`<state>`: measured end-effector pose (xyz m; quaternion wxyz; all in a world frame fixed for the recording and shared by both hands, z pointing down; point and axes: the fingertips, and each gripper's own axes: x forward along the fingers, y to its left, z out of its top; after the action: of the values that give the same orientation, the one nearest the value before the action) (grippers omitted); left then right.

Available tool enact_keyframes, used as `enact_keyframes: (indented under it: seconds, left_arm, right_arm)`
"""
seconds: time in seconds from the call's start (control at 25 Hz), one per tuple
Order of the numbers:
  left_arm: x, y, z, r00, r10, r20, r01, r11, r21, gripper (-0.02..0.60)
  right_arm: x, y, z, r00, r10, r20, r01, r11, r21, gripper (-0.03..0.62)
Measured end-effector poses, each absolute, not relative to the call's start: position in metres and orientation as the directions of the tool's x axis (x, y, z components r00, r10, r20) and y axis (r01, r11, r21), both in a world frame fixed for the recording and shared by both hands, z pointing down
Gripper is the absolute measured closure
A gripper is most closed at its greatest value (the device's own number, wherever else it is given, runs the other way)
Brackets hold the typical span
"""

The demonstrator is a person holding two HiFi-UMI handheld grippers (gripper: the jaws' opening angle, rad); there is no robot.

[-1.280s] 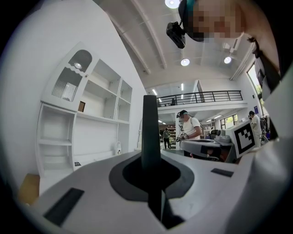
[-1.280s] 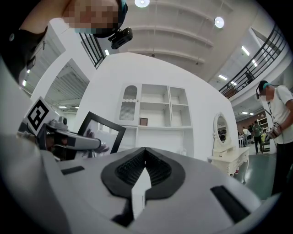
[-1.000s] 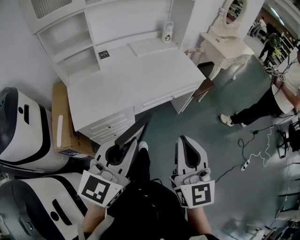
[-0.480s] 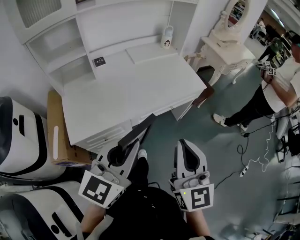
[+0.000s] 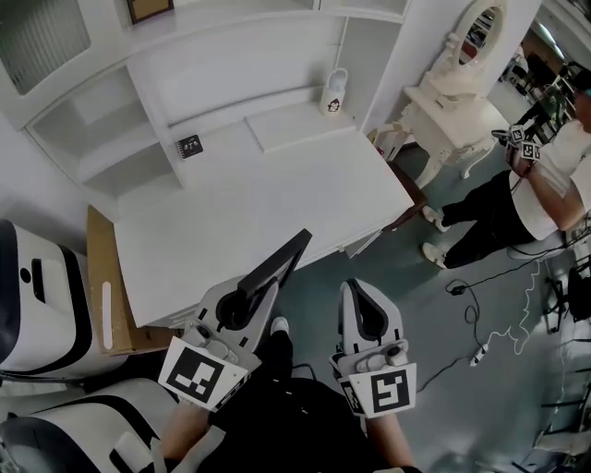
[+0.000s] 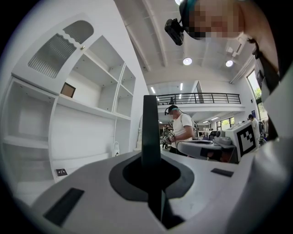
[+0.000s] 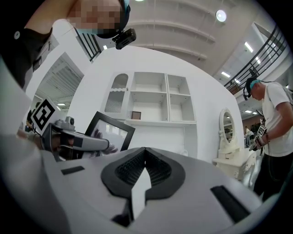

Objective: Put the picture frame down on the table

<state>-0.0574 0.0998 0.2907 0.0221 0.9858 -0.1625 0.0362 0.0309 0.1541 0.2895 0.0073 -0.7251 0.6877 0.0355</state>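
A black picture frame (image 5: pixel 282 260) is held edge-on in my left gripper (image 5: pixel 249 297), which is shut on its lower part. The frame's top end reaches over the front edge of the white desk (image 5: pixel 249 199). In the left gripper view the picture frame (image 6: pixel 150 128) is a dark upright bar between the jaws of the left gripper (image 6: pixel 151 171). My right gripper (image 5: pixel 363 309) hangs beside it over the floor, shut and empty. The right gripper view shows the right gripper (image 7: pixel 144 153) with its jaws together, and the picture frame (image 7: pixel 112 130) to its left with its glass face in sight.
The desk carries a hutch with shelves, a small dark card (image 5: pixel 189 146) and a white jug (image 5: pixel 334 92). A small frame (image 5: pixel 148 9) stands on the top shelf. A dressing table with mirror (image 5: pixel 462 78) and a person (image 5: pixel 536 175) are at right. A cardboard box (image 5: pixel 102 286) is at left.
Both grippers have come closer to the desk. The frame's top end, which was over the floor in front of the drawers, now overlaps the desk's front edge.
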Motion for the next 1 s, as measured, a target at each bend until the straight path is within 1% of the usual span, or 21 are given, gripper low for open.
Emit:
enact_keyframes:
  seconds: [0.2, 0.36, 0.56, 0.76, 1.0]
  left_arm:
    - [-0.028, 0.055, 0.286, 0.945, -0.323, 0.045, -0.325, -0.945, 0.042, 0.569]
    - [-0.008, 0.024, 0.288, 0.941, -0.335, 0.056, -0.338, -0.938, 0.071, 0.569]
    - [0.007, -0.011, 0.293, 0.932, -0.356, 0.062, -0.36, -0.931, 0.063, 0.569]
    - [0.012, -0.036, 0.301, 0.923, -0.375, 0.087, -0.383, -0.917, 0.115, 0.569]
    - [0.008, -0.057, 0.305, 0.911, -0.405, 0.079, -0.412, -0.906, 0.1, 0.569]
  right_arm:
    - [0.06, 0.11, 0.286, 0.039, -0.998, -0.049, -0.998, -0.041, 0.044, 0.592]
    - [0.078, 0.077, 0.285, 0.016, -0.999, -0.039, -0.999, -0.018, 0.051, 0.592]
    - [0.097, 0.037, 0.288, -0.01, -1.0, -0.022, -0.999, 0.009, 0.053, 0.592]
    - [0.098, 0.003, 0.296, -0.07, -0.998, -0.004, -0.997, 0.07, 0.026, 0.592]
    - [0.084, -0.025, 0.304, -0.172, -0.985, 0.032, -0.985, 0.173, 0.017, 0.589]
